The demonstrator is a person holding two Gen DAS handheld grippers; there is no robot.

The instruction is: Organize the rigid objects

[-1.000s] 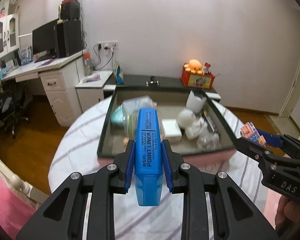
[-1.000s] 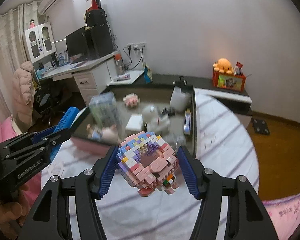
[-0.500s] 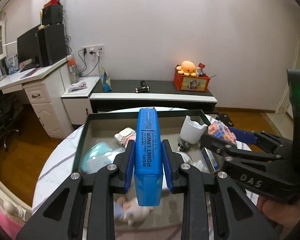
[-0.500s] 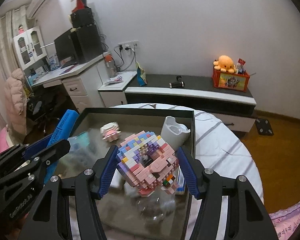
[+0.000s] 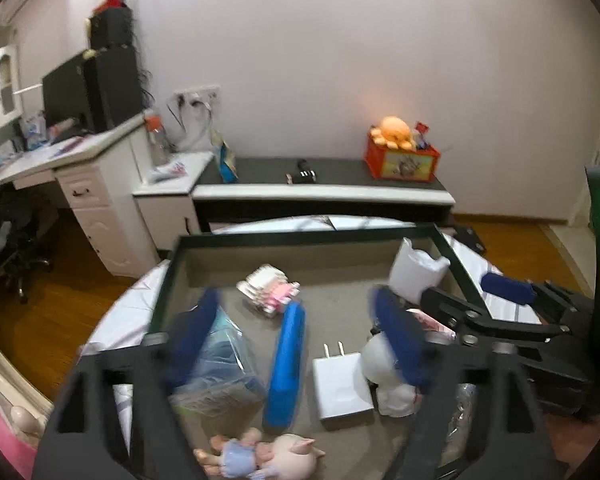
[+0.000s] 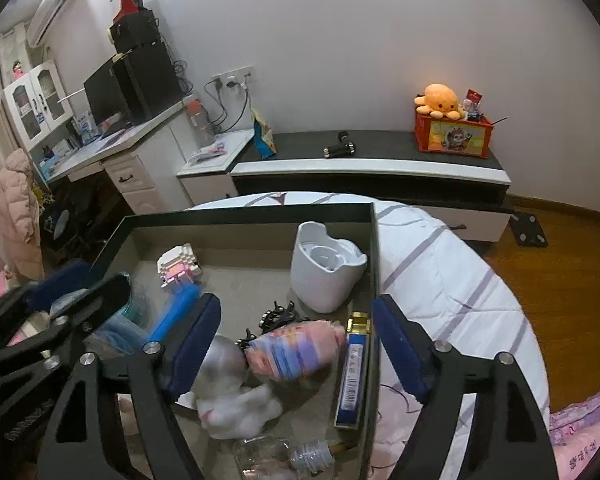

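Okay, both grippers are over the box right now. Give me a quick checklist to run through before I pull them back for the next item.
1. Left gripper let go of the blue highlighter: ok; jaws opening, the highlighter sits between them untouched, blurred.
2. Right gripper let go of the pink brick toy: ok; jaws opening, pads clear of it, toy blurred.
3. Highlighter inside the dark box: ok; it is beside the white charger.
4. Brick toy inside the box: ok; it is near the blue book at the right wall.
5. Both items settled: cannot tell; motion blur.
6. Grippers clear of each other: ok; no contact in either view.
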